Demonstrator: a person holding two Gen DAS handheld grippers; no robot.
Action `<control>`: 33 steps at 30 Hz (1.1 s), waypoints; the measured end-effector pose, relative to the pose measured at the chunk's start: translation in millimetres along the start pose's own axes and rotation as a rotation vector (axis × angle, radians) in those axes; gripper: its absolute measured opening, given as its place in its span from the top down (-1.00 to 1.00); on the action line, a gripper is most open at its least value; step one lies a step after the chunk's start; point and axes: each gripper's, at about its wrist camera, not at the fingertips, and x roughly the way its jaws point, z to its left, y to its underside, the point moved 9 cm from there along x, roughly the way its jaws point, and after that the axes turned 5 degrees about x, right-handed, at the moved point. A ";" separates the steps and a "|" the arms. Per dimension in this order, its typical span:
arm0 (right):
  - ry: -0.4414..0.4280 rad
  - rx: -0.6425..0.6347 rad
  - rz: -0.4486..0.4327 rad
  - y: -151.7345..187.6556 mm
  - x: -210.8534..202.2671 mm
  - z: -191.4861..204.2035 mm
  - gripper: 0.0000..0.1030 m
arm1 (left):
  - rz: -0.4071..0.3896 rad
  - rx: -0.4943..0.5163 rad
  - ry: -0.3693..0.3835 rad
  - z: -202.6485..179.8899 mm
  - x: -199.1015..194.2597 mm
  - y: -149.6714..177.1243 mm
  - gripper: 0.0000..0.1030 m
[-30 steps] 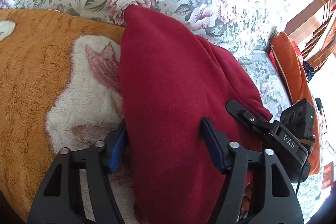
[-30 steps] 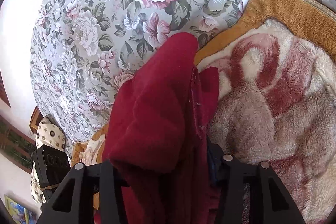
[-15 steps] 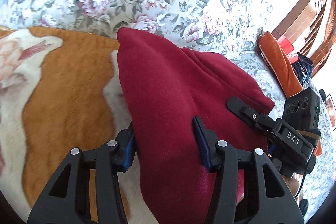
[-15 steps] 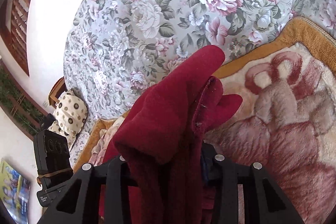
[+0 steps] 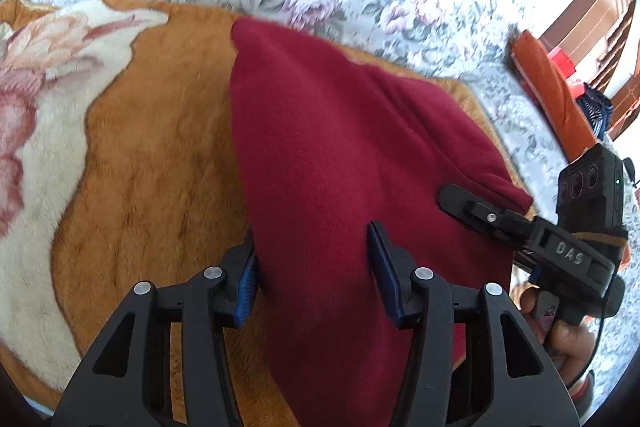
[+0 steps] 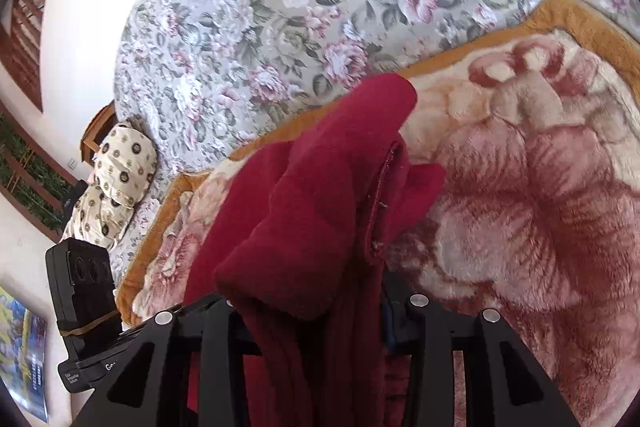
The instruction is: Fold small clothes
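Note:
A dark red fleece garment (image 5: 340, 155) hangs between both grippers above an orange and cream plush blanket (image 5: 152, 155). My left gripper (image 5: 316, 275) holds a thick fold of it between its blue pads. My right gripper (image 6: 316, 311) is shut on the other end of the garment (image 6: 320, 211), which drapes over and hides its pads. The right gripper also shows in the left wrist view (image 5: 472, 207), pinching the garment's right edge. The garment's far corner points up and away in both views.
The blanket (image 6: 540, 211) lies on a floral bedspread (image 6: 280, 7). A cream patterned pillow (image 6: 116, 183) lies at the bed's left. An orange cushion (image 5: 552, 91) and wooden furniture (image 5: 616, 19) stand at the right.
Both grippers have lifted and carried the red garment back over the blanket; more of the blanket and bedspread shows beneath. Both grips are unchanged.

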 end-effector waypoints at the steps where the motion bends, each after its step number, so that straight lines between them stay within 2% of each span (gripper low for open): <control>1: 0.003 0.018 0.003 2.6 -3.0 -4.3 0.15 | -0.001 -0.006 0.000 1.3 -1.4 2.0 -0.04; 4: 0.029 -0.029 -0.027 2.7 -21.8 -0.7 0.11 | -0.012 -0.007 -0.034 4.4 -9.1 4.2 -0.11; 10: 0.099 -0.110 -0.102 -3.2 -63.4 11.2 0.11 | -0.029 -0.024 -0.109 11.1 -23.4 12.6 -0.11; 15: 0.098 -0.163 -0.186 -10.7 -90.3 28.8 0.11 | -0.048 -0.036 -0.172 14.8 -38.0 14.8 -0.11; 18: 0.088 -0.220 -0.180 -12.0 -84.0 48.1 0.11 | -0.053 -0.024 -0.201 13.2 -42.7 16.8 -0.11; 23: 0.132 -0.269 -0.128 -11.8 -47.9 55.4 0.12 | -0.045 0.023 -0.241 9.8 -36.9 20.3 -0.12; 25: 0.180 -0.291 -0.102 -12.6 -28.7 49.5 0.13 | -0.035 0.029 -0.248 10.9 -30.1 22.0 -0.17; 29: 0.344 -0.342 -0.057 -16.2 3.9 15.6 0.13 | -0.032 0.030 -0.244 13.0 -19.9 22.3 -0.42; 33: 0.255 -0.260 -0.046 -17.6 1.9 -3.2 0.12 | -0.028 0.026 -0.233 13.2 -15.0 21.9 -0.49</control>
